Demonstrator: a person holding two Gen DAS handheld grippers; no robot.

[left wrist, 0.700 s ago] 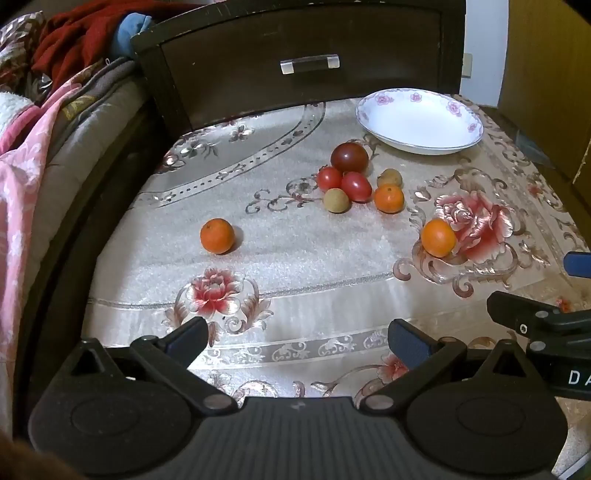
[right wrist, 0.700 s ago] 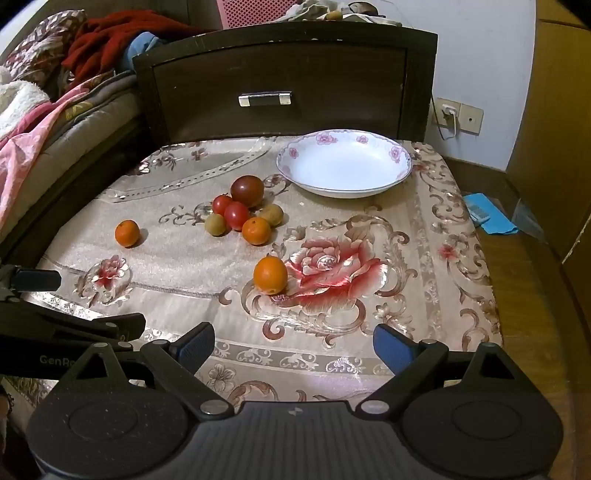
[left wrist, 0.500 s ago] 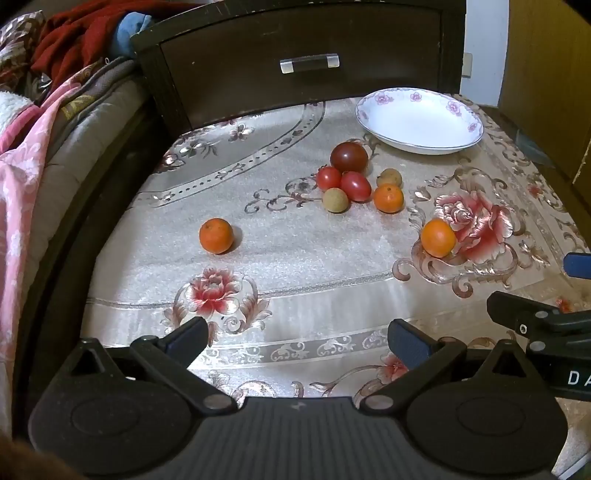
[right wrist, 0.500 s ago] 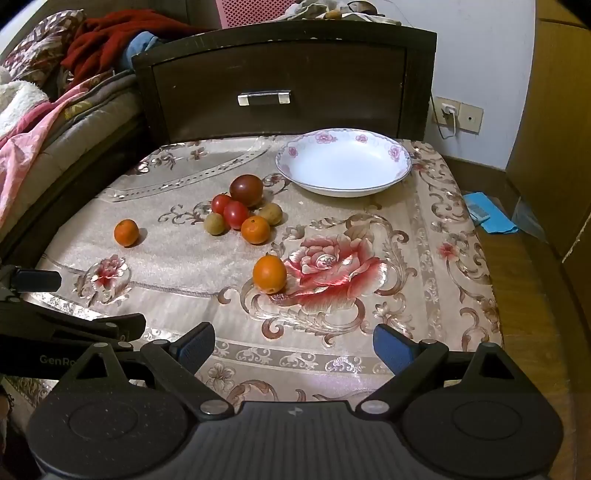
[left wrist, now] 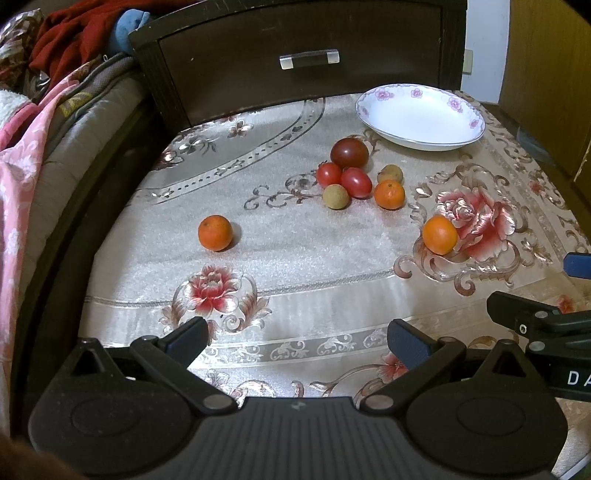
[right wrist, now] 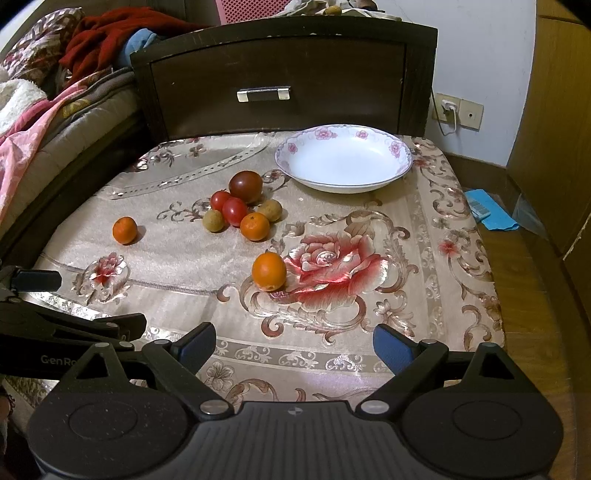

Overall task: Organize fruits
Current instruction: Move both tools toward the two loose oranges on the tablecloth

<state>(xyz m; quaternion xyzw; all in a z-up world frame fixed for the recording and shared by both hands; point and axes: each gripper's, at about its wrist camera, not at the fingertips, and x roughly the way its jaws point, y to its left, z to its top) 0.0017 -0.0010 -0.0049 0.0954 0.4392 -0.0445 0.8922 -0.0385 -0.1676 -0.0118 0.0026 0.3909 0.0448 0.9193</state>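
Observation:
Fruit lies on a floral tablecloth (left wrist: 303,258). A lone orange (left wrist: 215,233) (right wrist: 125,230) sits to the left, another orange (left wrist: 440,235) (right wrist: 269,271) beside the big red rose. Between them is a cluster: a dark tomato (left wrist: 349,153) (right wrist: 245,186), two red tomatoes (left wrist: 356,182) (right wrist: 234,211), two tan longans (left wrist: 335,196) (right wrist: 213,220) and a small orange (left wrist: 389,194) (right wrist: 255,226). An empty white bowl (left wrist: 420,116) (right wrist: 343,158) stands at the back right. My left gripper (left wrist: 297,338) and right gripper (right wrist: 293,345) hover open over the near table edge, both empty.
A dark wooden drawer front (right wrist: 264,94) rises behind the table. Bedding and a red cloth (right wrist: 103,33) lie to the left. A blue cloth (right wrist: 489,210) lies on the wooden floor to the right, near a wall socket (right wrist: 448,107).
Both views have drifted very slightly; the fruit and bowl have not moved and both grippers stay open.

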